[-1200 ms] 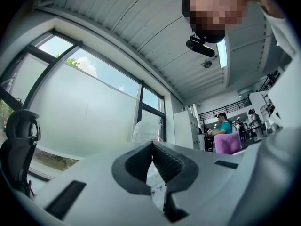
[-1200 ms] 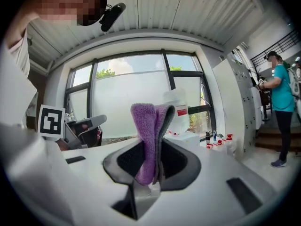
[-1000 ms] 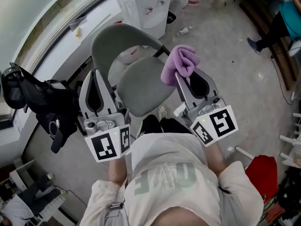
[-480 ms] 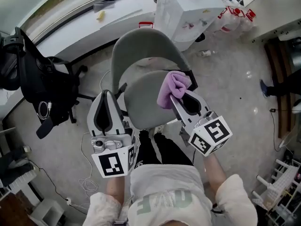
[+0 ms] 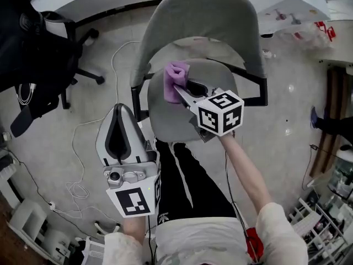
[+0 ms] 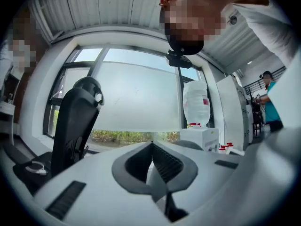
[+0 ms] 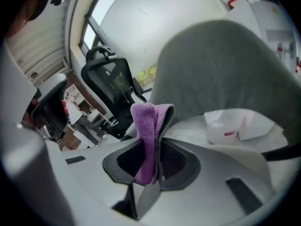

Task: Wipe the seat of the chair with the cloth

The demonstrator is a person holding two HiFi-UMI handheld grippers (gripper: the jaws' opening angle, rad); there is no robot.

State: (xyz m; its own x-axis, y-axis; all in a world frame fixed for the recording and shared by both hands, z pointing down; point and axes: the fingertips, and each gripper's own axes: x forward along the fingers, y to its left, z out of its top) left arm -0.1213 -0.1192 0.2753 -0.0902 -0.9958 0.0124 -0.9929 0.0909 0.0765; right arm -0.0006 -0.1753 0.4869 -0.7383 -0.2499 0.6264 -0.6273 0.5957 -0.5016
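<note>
Right tool (image 5: 182, 91): jaws closed tight on a folded purple cloth (image 5: 175, 77). The fold stands out past the tips, which leaves soft fabric, not plastic, to meet the surface.

The cloth sits just above centre of the frame, over the upper-left part of the grey chair seat (image 5: 168, 120), below the curved backrest (image 5: 198, 15). Contact with the seat cannot be confirmed. The arm is stretched forward to reach it, so the wipe appears to be at its start.

Left tool (image 5: 117, 112): jaws fully together, nothing between them. It is held at lower left of the frame, clear of the seat, presumably to keep out of the wiping path.

A black office chair (image 5: 33, 48) stands at upper left.

Writing: none legible. Only square black-and-white markers on both tool cubes; the red label on a water bottle (image 6: 196, 102) is too small to read.
</note>
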